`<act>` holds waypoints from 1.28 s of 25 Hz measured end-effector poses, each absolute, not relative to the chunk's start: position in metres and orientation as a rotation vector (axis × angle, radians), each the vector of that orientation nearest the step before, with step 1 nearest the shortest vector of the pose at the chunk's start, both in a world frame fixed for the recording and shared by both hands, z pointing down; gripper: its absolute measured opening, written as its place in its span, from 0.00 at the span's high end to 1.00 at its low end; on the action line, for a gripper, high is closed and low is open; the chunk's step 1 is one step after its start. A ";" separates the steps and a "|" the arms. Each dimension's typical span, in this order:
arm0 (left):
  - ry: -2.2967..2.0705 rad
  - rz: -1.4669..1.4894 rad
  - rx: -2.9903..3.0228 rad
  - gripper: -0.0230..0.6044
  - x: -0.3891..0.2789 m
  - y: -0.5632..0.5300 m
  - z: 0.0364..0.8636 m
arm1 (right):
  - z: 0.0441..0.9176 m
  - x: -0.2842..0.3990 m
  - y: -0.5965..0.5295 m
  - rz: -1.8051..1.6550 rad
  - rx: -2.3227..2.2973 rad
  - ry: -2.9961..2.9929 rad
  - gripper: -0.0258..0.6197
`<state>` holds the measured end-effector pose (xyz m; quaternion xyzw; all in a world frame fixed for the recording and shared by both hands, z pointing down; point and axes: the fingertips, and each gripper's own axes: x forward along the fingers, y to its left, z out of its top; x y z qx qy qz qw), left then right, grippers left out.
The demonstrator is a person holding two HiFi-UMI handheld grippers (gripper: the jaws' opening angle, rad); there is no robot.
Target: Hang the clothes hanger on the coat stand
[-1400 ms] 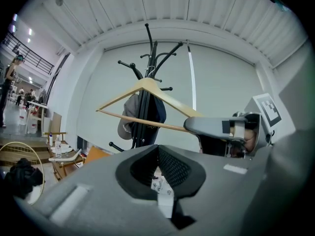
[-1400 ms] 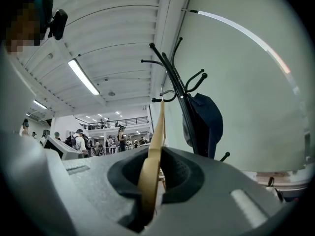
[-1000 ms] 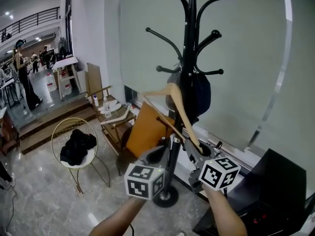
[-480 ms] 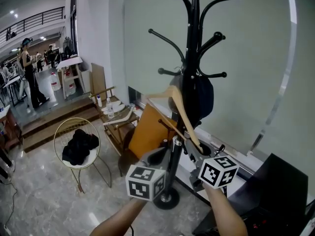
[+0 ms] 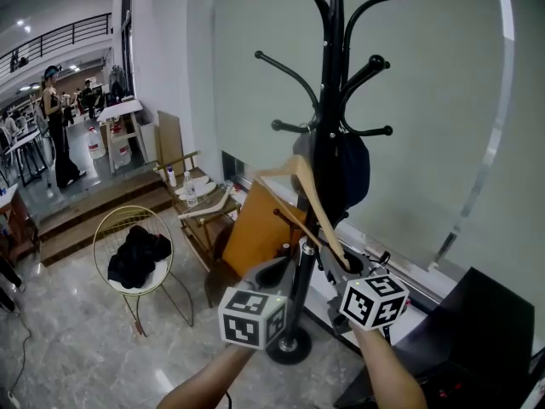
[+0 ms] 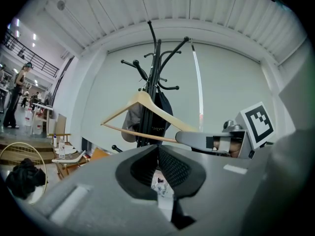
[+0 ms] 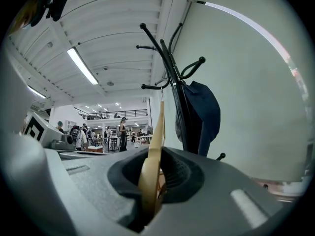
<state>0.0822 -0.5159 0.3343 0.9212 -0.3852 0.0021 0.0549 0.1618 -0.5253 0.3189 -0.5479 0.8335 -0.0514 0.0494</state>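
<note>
Jaws of the right gripper [image 5: 334, 265] were clamped on one shoulder end of the wooden clothes hanger [image 5: 308, 201], held tilted before the coat stand [image 5: 331, 100] pole, below its arms and on none of them. The left gripper [image 6: 158, 167] was closed on nothing, just beside. The approach looked under way; next, the hook needed lifting over a free arm, clear of the dark garment [image 5: 351, 170].
</note>
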 end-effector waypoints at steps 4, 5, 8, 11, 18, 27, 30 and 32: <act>-1.167 0.010 2.798 0.96 0.083 -0.518 0.335 | 0.321 0.162 -0.528 -0.158 -1.668 2.528 0.90; -1.167 0.010 2.797 0.96 0.082 -0.518 0.336 | 0.322 0.162 -0.528 -0.153 -1.672 2.527 0.89; -1.167 0.013 2.794 0.96 0.081 -0.518 0.338 | 0.323 0.163 -0.528 -0.129 -1.697 2.520 0.89; -1.164 0.020 2.793 0.96 0.081 -0.517 0.340 | 0.324 0.164 -0.528 -0.112 -1.719 2.513 0.89; -1.166 0.028 2.790 0.96 0.081 -0.519 0.342 | 0.327 0.165 -0.529 -0.083 -1.741 2.517 0.88; -1.151 0.035 2.782 0.96 0.081 -0.514 0.347 | 0.321 0.161 -0.520 -0.044 -1.718 2.518 0.85; -1.140 0.034 2.786 0.96 0.083 -0.512 0.346 | 0.317 0.161 -0.516 -0.027 -1.718 2.514 0.85; -1.133 0.031 2.790 0.96 0.084 -0.509 0.345 | 0.315 0.160 -0.512 -0.016 -1.718 2.514 0.85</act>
